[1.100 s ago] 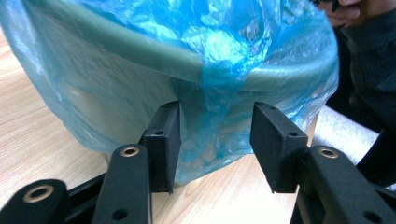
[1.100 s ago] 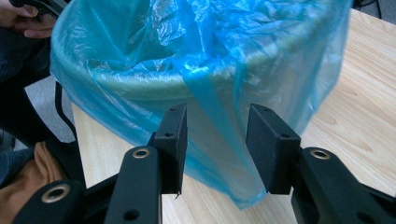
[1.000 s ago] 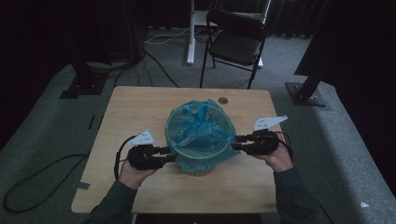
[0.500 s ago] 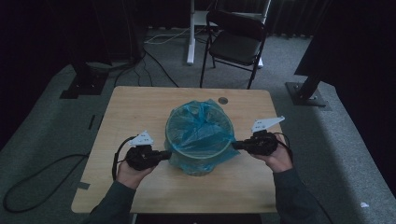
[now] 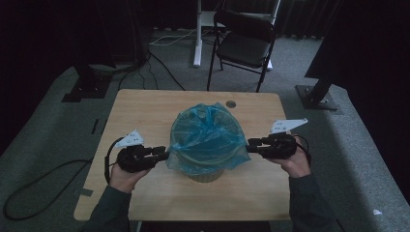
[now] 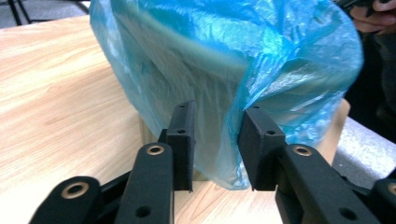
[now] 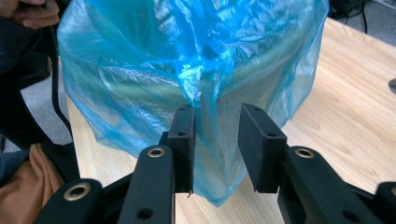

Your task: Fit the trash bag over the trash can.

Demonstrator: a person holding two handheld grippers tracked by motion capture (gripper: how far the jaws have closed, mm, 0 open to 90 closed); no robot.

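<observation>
table: pale wood top filling the middle of the high view, giving the work a flat base. bin: stands upright at the centre of the table, lower middle of the frame, between the two hands so each can reach one side. bag: blue liner draped over the bin rim, its skirt hanging loose outside the wall, apparently being fitted. left gripper: at the bag's left edge; its jaws have just been opening and stand apart with a fold of bag between them, unpinched. right gripper: at the bag's right edge; its jaws have likewise just been opening, apart around a hanging fold, likely released after a tug.
</observation>
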